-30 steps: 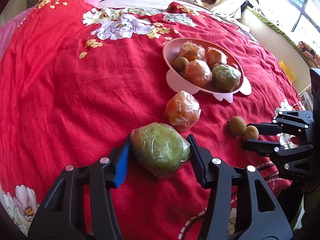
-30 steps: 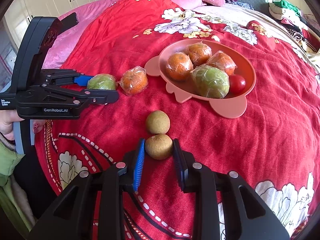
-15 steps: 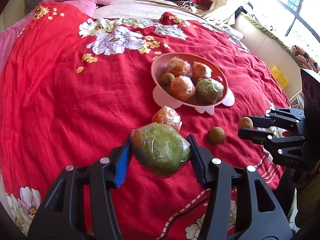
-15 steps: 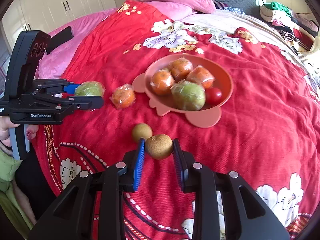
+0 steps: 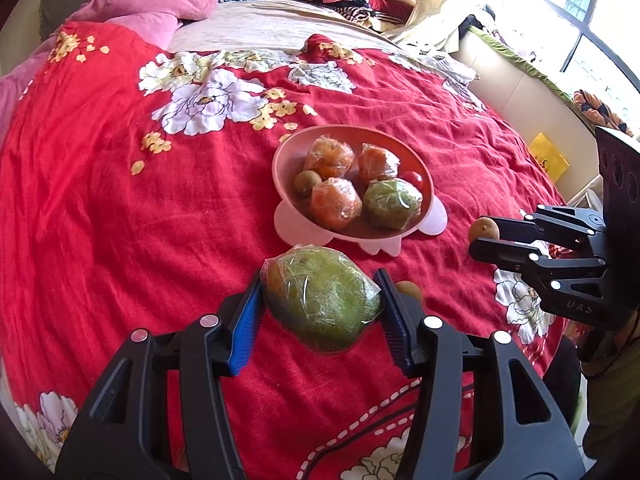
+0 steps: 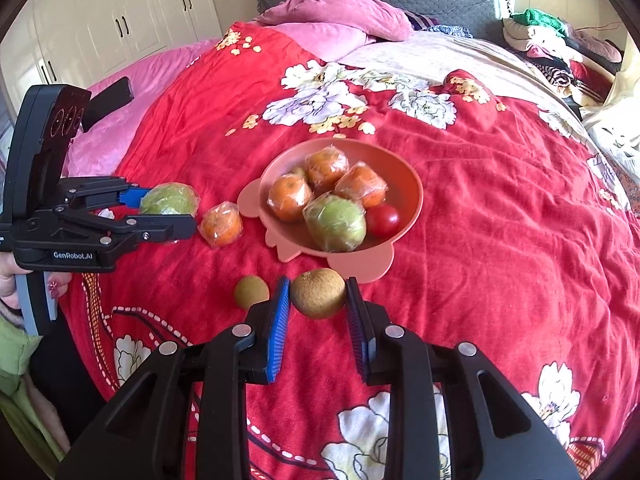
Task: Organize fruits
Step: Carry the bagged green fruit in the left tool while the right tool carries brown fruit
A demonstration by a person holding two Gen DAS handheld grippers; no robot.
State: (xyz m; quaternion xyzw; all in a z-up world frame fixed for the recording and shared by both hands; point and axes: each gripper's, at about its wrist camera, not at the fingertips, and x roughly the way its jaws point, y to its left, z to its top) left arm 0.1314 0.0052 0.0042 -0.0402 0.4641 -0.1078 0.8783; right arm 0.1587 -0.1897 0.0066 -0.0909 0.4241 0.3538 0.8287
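The left tongs clamp a plastic-wrapped green fruit above the red floral bedspread. The right tongs grip a rough brown kiwi. Mid-bed, the pink scalloped bowl holds three wrapped oranges, one wrapped green fruit, a tomato.

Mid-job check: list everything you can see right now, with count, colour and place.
Bowl: one, pink, mid-bed.
Wrapped oranges: four, orange; three in the bowl, one on the blanket left of it.
Wrapped green fruit: two; one in the bowl, one held.
Tomato: one, red, in the bowl.
Kiwis: three, brown; one in the bowl, one on the blanket, one held.
Blanket: one, red floral, on the bed.
Pillows: pink, at the headboard.
Left gripper: holding green fruit.
Right gripper: holding kiwi.
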